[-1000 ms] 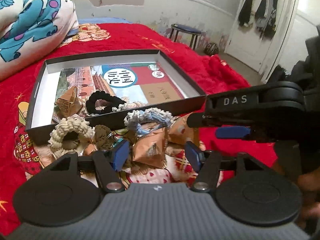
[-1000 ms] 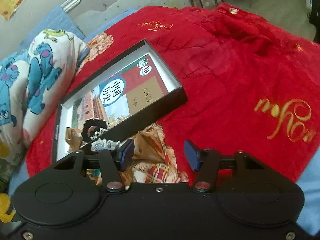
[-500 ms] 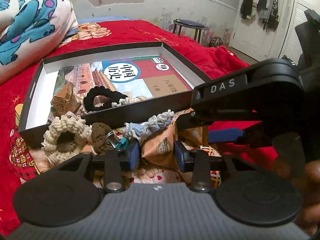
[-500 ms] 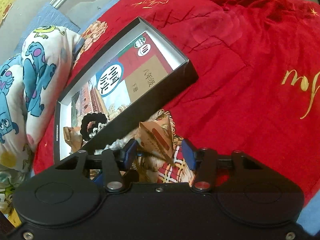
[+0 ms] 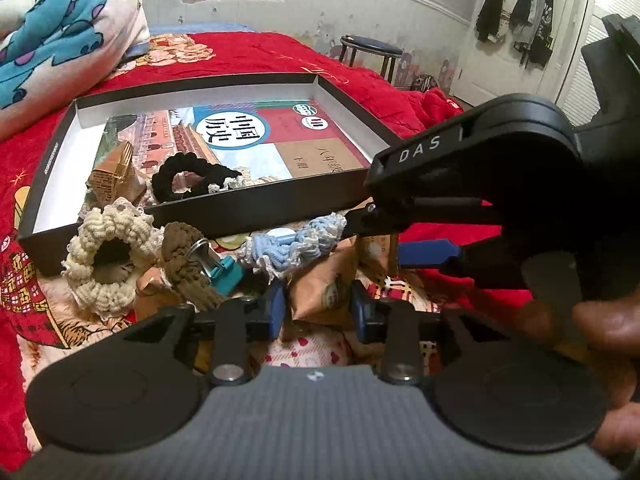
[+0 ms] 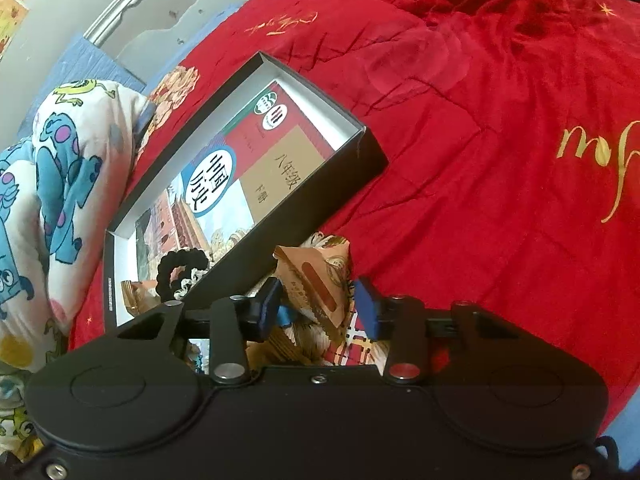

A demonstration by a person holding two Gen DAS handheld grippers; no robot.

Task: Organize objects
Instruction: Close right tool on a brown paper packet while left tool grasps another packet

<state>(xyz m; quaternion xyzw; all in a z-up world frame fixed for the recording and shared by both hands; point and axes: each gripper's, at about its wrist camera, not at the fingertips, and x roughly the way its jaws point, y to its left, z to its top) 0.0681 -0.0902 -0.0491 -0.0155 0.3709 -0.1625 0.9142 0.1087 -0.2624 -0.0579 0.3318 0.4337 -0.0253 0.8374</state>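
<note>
A pile lies in front of the black box (image 5: 240, 216): a cream scrunchie (image 5: 108, 264), a brown scrunchie (image 5: 184, 256), a teal clip (image 5: 224, 276), a blue-white scrunchie (image 5: 296, 244) and brown snack packets. My left gripper (image 5: 318, 306) is closing on one snack packet (image 5: 324, 284), whose sides touch both pads. My right gripper (image 6: 318, 300) is closing on another snack packet (image 6: 316, 280), pinched between its pads beside the box (image 6: 320, 208). The right gripper (image 5: 384, 240) also shows in the left wrist view. Inside the box are a book (image 5: 240, 132), a black scrunchie (image 5: 188, 176) and a packet (image 5: 116, 168).
Everything rests on a red blanket (image 6: 480, 120) over a bed. A monster-print duvet (image 5: 60, 32) is bunched at the far left. A stool (image 5: 372, 48) and a door hung with clothes (image 5: 516, 12) stand beyond the bed. A person's hand (image 5: 608, 320) holds the right gripper.
Both grippers' jaws have narrowed around their snack packets. The right gripper has sunk a little toward the pile and rolled. The left gripper has stayed in place.
</note>
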